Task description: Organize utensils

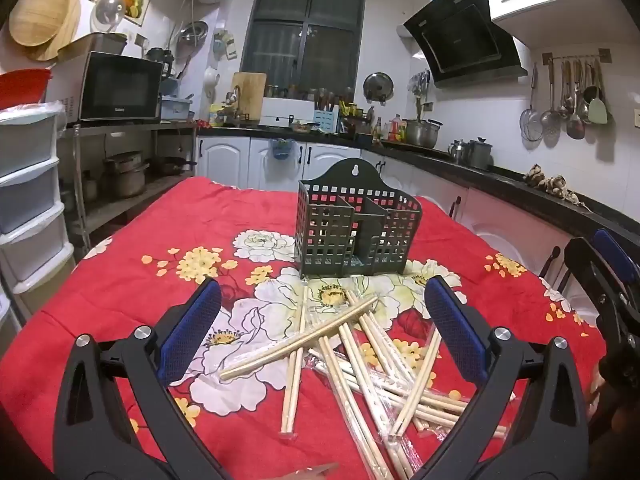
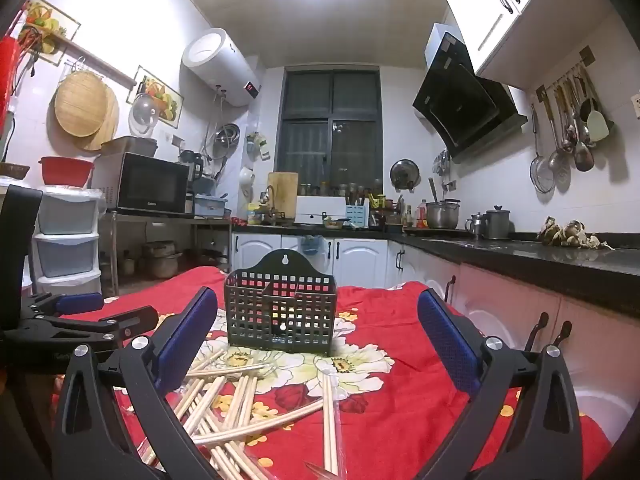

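Centrally on the table's red floral cloth (image 1: 132,280) stands the dark green slotted utensil holder (image 1: 352,232), upright, its taller back panel toward the far side and its inner dividers marking off compartments in which we see nothing. Just near of it lies a loose, criss-crossed heap of pale wooden chopsticks (image 1: 352,352), several pairs in clear wrappers; the farthest sticks reach almost to the holder's base, though we cannot tell whether any touch it.

We see the left gripper (image 1: 322,316) hanging over the heap, tilted a little downward, its blue-padded fingers (image 1: 192,328) spread wide to either side of the pile, with nothing between them and no stick touched. The right gripper (image 2: 318,320) is held level, to the right of the left one; its jaws likewise stand fully apart and carry nothing, and they frame the holder in the right wrist view.

Open cloth lies to the left of the heap and on both sides of the holder. The cloth's left edge falls toward a stack of plastic drawers (image 1: 28,184); its right edge runs close beside the white cabinets under the dark countertop (image 2: 560,264). The far edge drops off behind the holder.
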Tool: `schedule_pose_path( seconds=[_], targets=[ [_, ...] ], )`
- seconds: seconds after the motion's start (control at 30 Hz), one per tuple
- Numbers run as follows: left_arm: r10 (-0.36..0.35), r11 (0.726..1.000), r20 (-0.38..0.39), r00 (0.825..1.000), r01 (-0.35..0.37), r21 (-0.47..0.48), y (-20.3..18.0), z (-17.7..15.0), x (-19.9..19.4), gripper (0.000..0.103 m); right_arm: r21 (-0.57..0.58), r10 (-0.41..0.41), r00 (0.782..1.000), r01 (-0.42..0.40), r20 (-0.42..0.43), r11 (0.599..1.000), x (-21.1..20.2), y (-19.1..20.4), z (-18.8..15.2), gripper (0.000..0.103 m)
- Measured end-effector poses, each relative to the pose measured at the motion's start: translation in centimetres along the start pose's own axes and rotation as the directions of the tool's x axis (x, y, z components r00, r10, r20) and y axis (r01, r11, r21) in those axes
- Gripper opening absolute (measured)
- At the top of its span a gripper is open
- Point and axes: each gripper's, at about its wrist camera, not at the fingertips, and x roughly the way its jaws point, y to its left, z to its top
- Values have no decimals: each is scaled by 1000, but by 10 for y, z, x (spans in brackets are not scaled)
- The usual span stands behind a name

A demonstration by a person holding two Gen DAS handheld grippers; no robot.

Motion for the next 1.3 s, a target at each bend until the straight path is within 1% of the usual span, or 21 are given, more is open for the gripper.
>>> schedule_pose_path(
  seconds=[0.23, 1.3],
  targets=[
    [1, 1000, 9, 1000, -1, -2, 0, -1, -1, 94, 0, 0, 1000, 0, 1, 1000, 0, 0, -1, 97],
    [-3, 1000, 5, 1000, 3, -8, 0, 0, 0, 93, -1, 3, 1000, -3, -12, 1000, 1, -2, -1, 97]
  ],
)
